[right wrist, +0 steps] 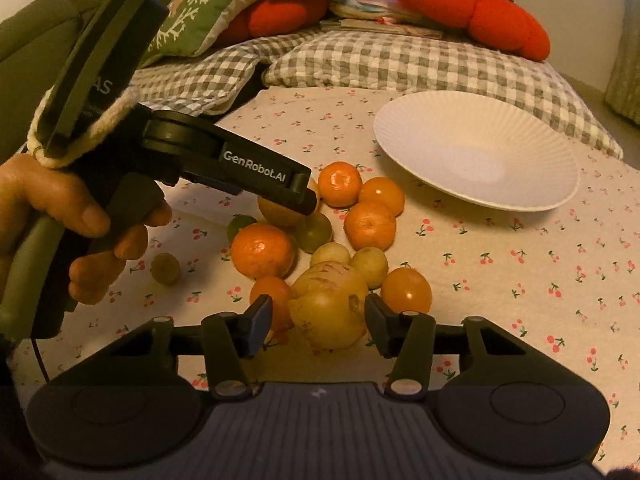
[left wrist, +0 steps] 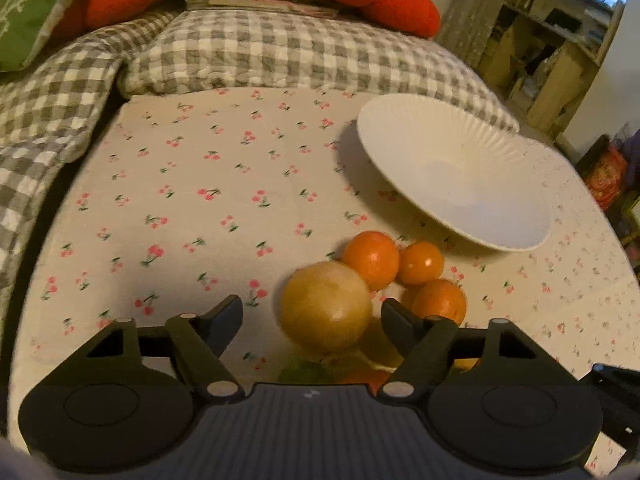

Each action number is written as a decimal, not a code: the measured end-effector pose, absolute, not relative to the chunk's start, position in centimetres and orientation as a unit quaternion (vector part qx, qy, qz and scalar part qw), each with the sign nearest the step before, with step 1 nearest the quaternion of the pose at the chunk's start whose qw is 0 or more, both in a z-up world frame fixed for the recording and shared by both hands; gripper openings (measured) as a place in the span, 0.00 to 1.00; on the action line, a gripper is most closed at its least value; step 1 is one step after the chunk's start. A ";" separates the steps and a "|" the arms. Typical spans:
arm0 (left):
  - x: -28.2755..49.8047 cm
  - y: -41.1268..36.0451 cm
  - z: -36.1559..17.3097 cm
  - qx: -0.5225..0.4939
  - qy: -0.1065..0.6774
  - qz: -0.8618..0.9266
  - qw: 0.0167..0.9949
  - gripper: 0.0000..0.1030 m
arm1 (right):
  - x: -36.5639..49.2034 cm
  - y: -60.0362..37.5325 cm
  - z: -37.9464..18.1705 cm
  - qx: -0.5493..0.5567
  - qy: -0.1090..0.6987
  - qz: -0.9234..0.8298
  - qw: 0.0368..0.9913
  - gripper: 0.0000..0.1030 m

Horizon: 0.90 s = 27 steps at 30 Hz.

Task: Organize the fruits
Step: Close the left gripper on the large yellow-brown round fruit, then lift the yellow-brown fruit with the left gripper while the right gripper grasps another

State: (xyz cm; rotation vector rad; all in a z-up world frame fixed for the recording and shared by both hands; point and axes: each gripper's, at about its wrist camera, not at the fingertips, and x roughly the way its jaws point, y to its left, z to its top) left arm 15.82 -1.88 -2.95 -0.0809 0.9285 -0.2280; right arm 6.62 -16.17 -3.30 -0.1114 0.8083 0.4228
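A pile of fruit lies on the cherry-print cloth (right wrist: pixel 500 264): several oranges (right wrist: pixel 262 249), small green fruits (right wrist: pixel 165 267) and yellow pears. A white ribbed plate (right wrist: pixel 476 150) stands empty beyond them, also in the left wrist view (left wrist: pixel 452 168). My left gripper (left wrist: pixel 311 312) is open around a round yellow pear (left wrist: pixel 326 306), with three oranges (left wrist: pixel 372 258) behind it. It shows from the side in the right wrist view (right wrist: pixel 308 200), over the pile. My right gripper (right wrist: pixel 316 316) is open, its fingers on either side of a large yellow pear (right wrist: pixel 332 308).
Grey checked cushions (right wrist: pixel 384 60) edge the cloth at the back. Red plush toys (right wrist: pixel 472 4) and a green patterned pillow (right wrist: pixel 200 12) lie behind them. Wooden shelves (left wrist: pixel 552 40) stand at the far right. A hand (right wrist: pixel 60 216) holds the left gripper.
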 end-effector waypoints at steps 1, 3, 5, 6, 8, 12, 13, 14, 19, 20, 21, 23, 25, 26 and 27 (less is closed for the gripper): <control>16.0 -1.9 -2.9 -0.041 0.446 -0.111 0.887 0.58 | 6.6 -16.2 -3.3 -0.055 0.389 0.201 0.897 0.40; 16.1 -1.9 -2.9 -0.042 0.445 -0.114 0.887 0.50 | 6.6 -16.3 -3.3 -0.057 0.386 0.200 0.899 0.38; 16.2 -2.1 -3.2 -0.041 0.448 -0.120 0.885 0.43 | 6.6 -16.4 -3.3 -0.056 0.385 0.200 0.899 0.38; 16.3 -2.2 -3.4 -0.039 0.449 -0.125 0.884 0.37 | 6.7 -16.3 -3.3 -0.059 0.383 0.199 0.900 0.38; 16.2 -2.5 -3.5 -0.031 0.448 -0.127 0.885 0.36 | 6.6 -16.1 -3.2 -0.065 0.380 0.199 0.901 0.37; 16.2 -2.7 -3.6 -0.023 0.442 -0.128 0.888 0.34 | 6.7 -16.4 -3.2 -0.060 0.380 0.199 0.901 0.36; 16.2 -2.6 -3.6 -0.024 0.442 -0.128 0.888 0.34 | 6.7 -16.5 -3.1 -0.054 0.379 0.200 0.902 0.34; 16.2 -2.6 -3.6 -0.026 0.442 -0.128 0.888 0.33 | 6.8 -16.6 -3.1 -0.049 0.378 0.200 0.902 0.33; 16.1 -2.4 -3.3 -0.031 0.439 -0.127 0.889 0.33 | 6.7 -16.7 -3.0 -0.037 0.380 0.205 0.901 0.30; 16.1 -2.4 -3.3 -0.032 0.439 -0.128 0.889 0.33 | 6.7 -16.6 -3.1 -0.038 0.380 0.205 0.901 0.30; 16.1 -2.4 -3.2 -0.033 0.439 -0.128 0.889 0.33 | 6.7 -16.6 -3.1 -0.036 0.380 0.207 0.901 0.30; 16.0 -2.4 -3.1 -0.036 0.438 -0.129 0.889 0.33 | 6.6 -16.7 -3.1 -0.028 0.382 0.210 0.899 0.30; 15.9 -2.4 -2.9 -0.039 0.436 -0.131 0.890 0.33 | 6.5 -16.8 -3.0 -0.019 0.382 0.214 0.899 0.29; 15.8 -2.4 -2.8 -0.040 0.434 -0.132 0.890 0.33 | 6.4 -16.9 -2.9 -0.018 0.380 0.215 0.899 0.29; 15.7 -2.3 -2.7 -0.042 0.433 -0.133 0.891 0.33 | 6.4 -16.9 -2.8 -0.015 0.379 0.216 0.900 0.29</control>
